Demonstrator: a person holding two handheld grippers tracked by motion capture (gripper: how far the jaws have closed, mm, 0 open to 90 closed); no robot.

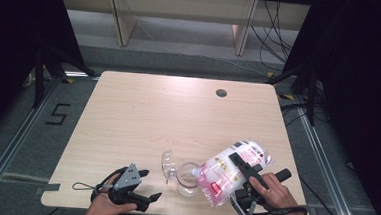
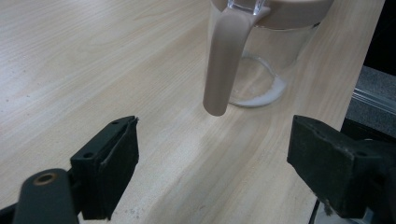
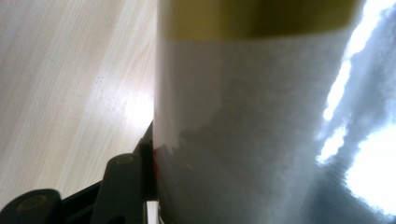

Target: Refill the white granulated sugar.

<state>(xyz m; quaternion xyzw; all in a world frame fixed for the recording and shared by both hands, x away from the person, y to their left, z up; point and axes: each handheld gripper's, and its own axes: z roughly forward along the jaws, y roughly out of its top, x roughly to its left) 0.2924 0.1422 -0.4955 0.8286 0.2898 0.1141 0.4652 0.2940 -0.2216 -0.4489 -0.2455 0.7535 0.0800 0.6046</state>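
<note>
Right gripper (image 1: 242, 166) clamped on tilted bag (image 1: 227, 172), seemingly over jug (image 1: 188, 177); left gripper (image 1: 146, 185) jaws apart, low

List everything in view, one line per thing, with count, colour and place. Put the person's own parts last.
table: one, light wood, centre of the high view.
cable hole: one, dark, far right part of the table top.
glass jug: one, clear with a beige rim and handle, near edge of the table, a little white powder at its bottom.
lid: one, clear, tipped open at the jug's left.
refill bag: one, white and pink with yellow print, tilted with its mouth at the jug.
left gripper: one, black, jaws open, near the jug's left.
right gripper: one, black, clamped on the bag.
hands: two, bottom edge.
</note>
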